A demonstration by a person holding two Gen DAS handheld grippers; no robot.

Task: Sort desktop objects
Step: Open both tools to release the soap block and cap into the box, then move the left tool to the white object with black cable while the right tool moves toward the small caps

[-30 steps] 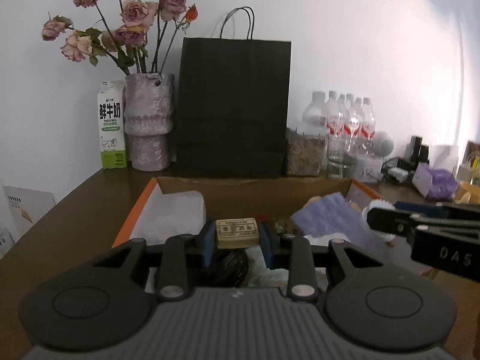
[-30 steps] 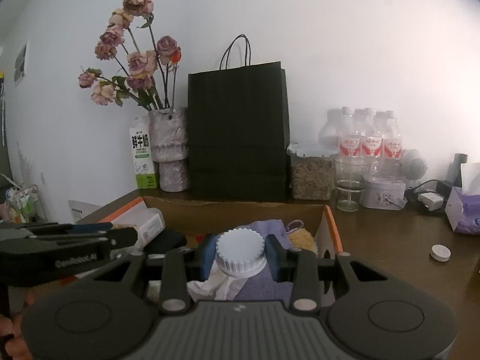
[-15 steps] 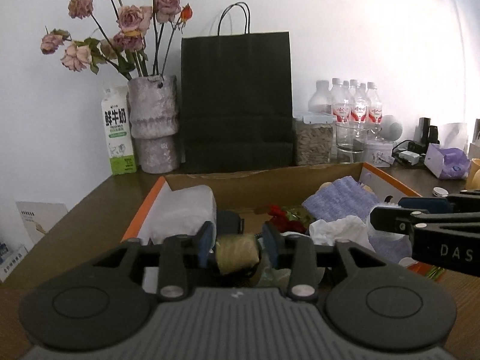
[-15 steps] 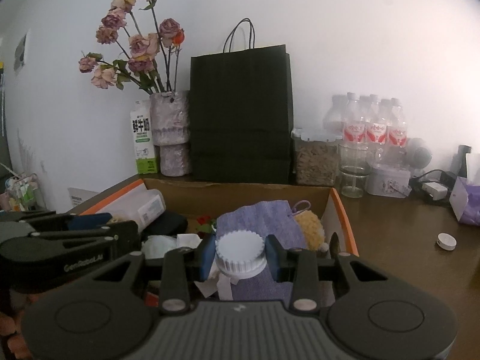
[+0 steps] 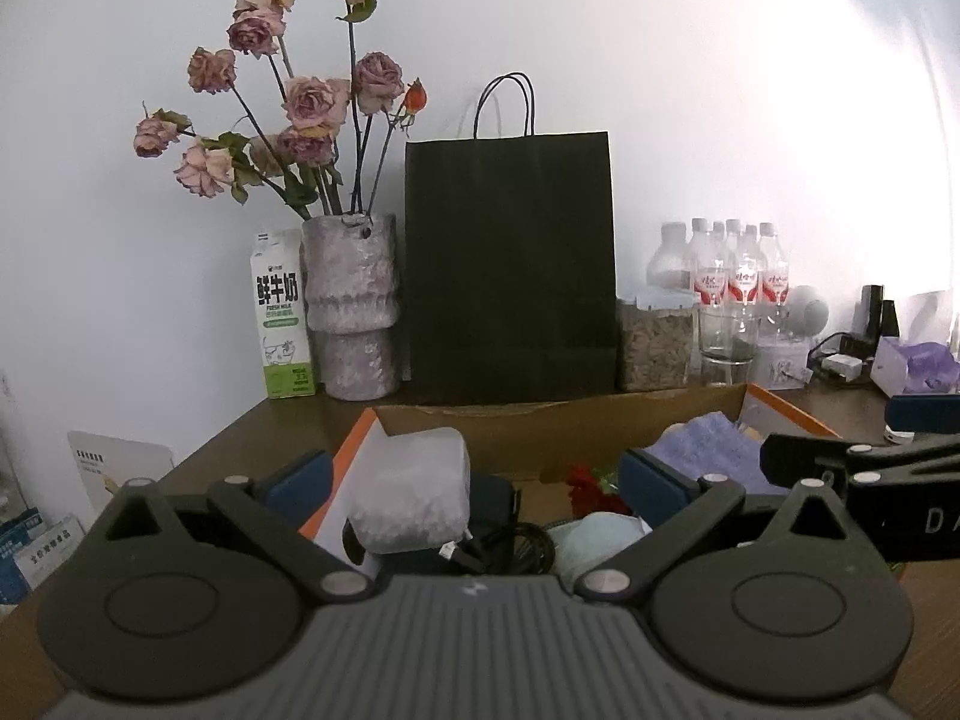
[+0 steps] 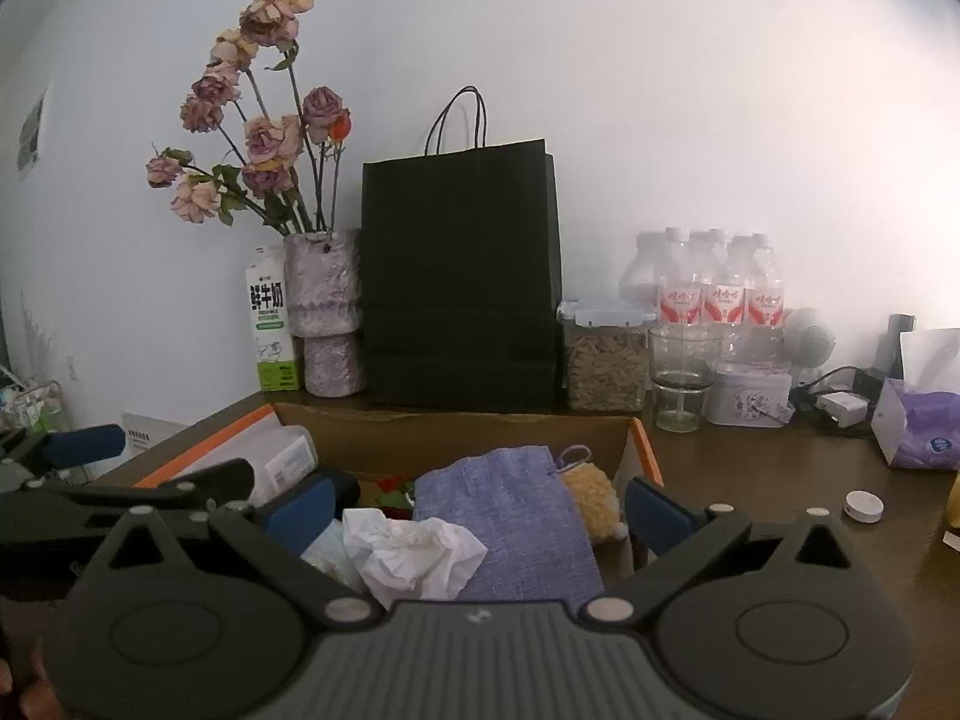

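An open cardboard box (image 5: 540, 426) with orange edges lies under both grippers, full of mixed items. My left gripper (image 5: 474, 480) hangs over its left half, jaws opening wide, with nothing between the blue pads (image 5: 294, 477). Below it lie a white translucent pack (image 5: 414, 489), a black cable (image 5: 516, 546) and a red flower (image 5: 591, 483). My right gripper (image 6: 480, 507) hangs over the box (image 6: 456, 429) too, jaws also opening and holding nothing. Under it lie a crumpled white tissue (image 6: 414, 552), a purple cloth pouch (image 6: 510, 510) and a yellow fuzzy toy (image 6: 591, 492).
Along the wall stand a milk carton (image 5: 282, 330), a vase of dried roses (image 5: 351, 306), a black paper bag (image 5: 510, 264), a seed jar (image 6: 606, 360), a glass (image 6: 681, 378) and water bottles (image 6: 720, 288). A purple tissue pack (image 6: 918, 426) and a small white cap (image 6: 864, 505) lie at the right.
Both grippers have opened wide. The tan packet has left the left jaws and the white ribbed lid has left the right jaws; neither shows now.
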